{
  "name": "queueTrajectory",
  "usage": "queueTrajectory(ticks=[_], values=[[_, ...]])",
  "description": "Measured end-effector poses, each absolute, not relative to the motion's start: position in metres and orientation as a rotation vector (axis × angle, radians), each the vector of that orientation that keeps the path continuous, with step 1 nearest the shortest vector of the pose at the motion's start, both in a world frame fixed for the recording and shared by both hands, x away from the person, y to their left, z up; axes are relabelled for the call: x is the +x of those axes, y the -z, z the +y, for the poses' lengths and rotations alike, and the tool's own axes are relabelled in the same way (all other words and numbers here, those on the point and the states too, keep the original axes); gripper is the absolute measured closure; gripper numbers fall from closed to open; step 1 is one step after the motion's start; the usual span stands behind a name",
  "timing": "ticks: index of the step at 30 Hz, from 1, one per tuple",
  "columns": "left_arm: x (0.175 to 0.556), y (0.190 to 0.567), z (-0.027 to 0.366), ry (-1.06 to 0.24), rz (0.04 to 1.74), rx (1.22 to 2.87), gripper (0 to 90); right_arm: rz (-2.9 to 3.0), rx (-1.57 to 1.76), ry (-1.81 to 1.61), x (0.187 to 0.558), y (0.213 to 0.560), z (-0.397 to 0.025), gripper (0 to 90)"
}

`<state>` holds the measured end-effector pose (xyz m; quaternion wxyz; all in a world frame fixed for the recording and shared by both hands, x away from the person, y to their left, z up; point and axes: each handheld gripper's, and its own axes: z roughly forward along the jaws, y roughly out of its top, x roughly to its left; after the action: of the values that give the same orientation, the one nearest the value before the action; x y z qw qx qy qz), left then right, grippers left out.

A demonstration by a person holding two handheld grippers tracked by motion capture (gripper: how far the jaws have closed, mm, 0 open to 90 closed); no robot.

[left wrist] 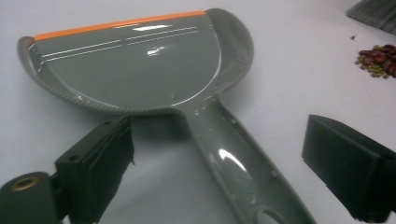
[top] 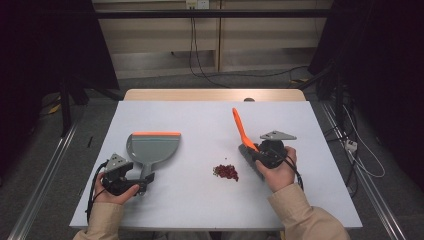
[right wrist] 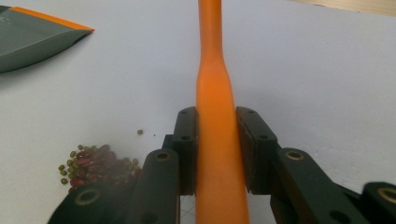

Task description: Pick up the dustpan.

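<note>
A grey dustpan (top: pixel 152 146) with an orange lip lies flat on the white table (top: pixel 200 120), left of centre. My left gripper (top: pixel 141 184) is at its handle, open; in the left gripper view the handle (left wrist: pixel 233 158) runs between the two spread jaws of the left gripper (left wrist: pixel 224 156) without touching them. My right gripper (top: pixel 257 155) is shut on the orange handle (right wrist: pixel 215 112) of a small brush (top: pixel 242 131), whose grey bristles (top: pixel 247 156) rest on the table. A small pile of red and green beans (top: pixel 226 171) lies just left of the bristles.
The beans (right wrist: pixel 95 165) sit to the lower left in the right gripper view, with the dustpan's lip (right wrist: pixel 32 35) farther off. The brush bristles (left wrist: pixel 373 11) and the beans (left wrist: pixel 378 58) show at the right edge of the left gripper view. Floor and cables lie beyond the table.
</note>
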<state>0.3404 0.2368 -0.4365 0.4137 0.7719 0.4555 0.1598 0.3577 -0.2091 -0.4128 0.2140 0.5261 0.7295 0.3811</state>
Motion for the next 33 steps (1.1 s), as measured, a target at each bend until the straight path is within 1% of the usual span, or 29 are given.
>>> queueTrajectory(ticks=[5,8,12,15,17,19,23,26,33], values=[[0.341,0.436,0.239,-0.427,1.200,1.940,15.2,2.015,1.462,-1.058,0.357,0.413,-0.208,71.2],[0.343,0.436,0.237,-0.433,1.229,1.939,16.2,2.010,1.455,-1.060,0.356,0.414,-0.207,71.2],[0.345,0.435,0.226,-0.446,1.239,1.985,22.9,1.999,1.460,-1.072,0.355,0.415,-0.207,71.1],[0.348,0.436,0.219,-0.454,1.276,1.999,31.2,1.999,1.456,-1.072,0.354,0.415,-0.207,71.2],[0.352,0.437,0.215,-0.439,1.301,2.014,32.7,1.998,1.453,-1.070,0.354,0.415,-0.207,71.1],[0.354,0.437,0.212,-0.427,1.314,2.028,39.0,1.999,1.453,-1.069,0.354,0.415,-0.207,71.1],[0.361,0.441,0.208,-0.409,1.344,2.055,45.9,1.997,1.459,-1.071,0.354,0.415,-0.207,71.1],[0.366,0.443,0.207,-0.404,1.346,2.078,56.5,1.997,1.455,-1.070,0.354,0.415,-0.207,71.1],[0.373,0.442,0.209,-0.384,1.334,2.109,59.2,1.994,1.460,-1.085,0.354,0.416,-0.209,71.2]])
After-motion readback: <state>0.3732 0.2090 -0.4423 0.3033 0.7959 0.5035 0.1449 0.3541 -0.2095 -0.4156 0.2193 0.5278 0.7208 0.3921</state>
